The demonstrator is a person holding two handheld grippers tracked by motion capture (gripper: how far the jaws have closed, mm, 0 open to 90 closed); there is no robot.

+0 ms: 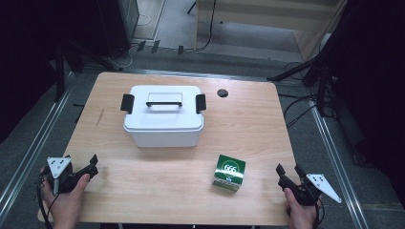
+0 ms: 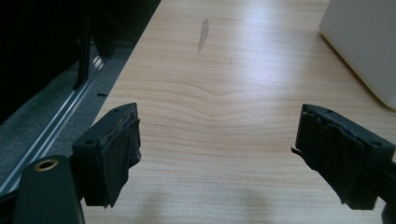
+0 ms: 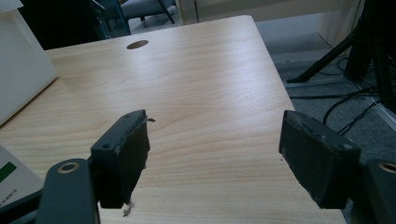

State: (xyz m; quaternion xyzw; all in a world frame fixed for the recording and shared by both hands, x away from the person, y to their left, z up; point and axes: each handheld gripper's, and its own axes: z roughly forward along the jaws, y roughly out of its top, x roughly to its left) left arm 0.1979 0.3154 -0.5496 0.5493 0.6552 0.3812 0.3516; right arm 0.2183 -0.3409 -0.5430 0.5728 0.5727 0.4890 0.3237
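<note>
A recording bay in a lab or studio

A lone wooden table stands on grey carpet, hemmed in by dark stands at the upper right of the high view and metal floor rails at the left, with loose cables trailing at the right and pale wooden furniture along the top.

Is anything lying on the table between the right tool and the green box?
No. In the high view, only bare wooden table separates the right tool, its jaws open and empty, from the green box.
</note>
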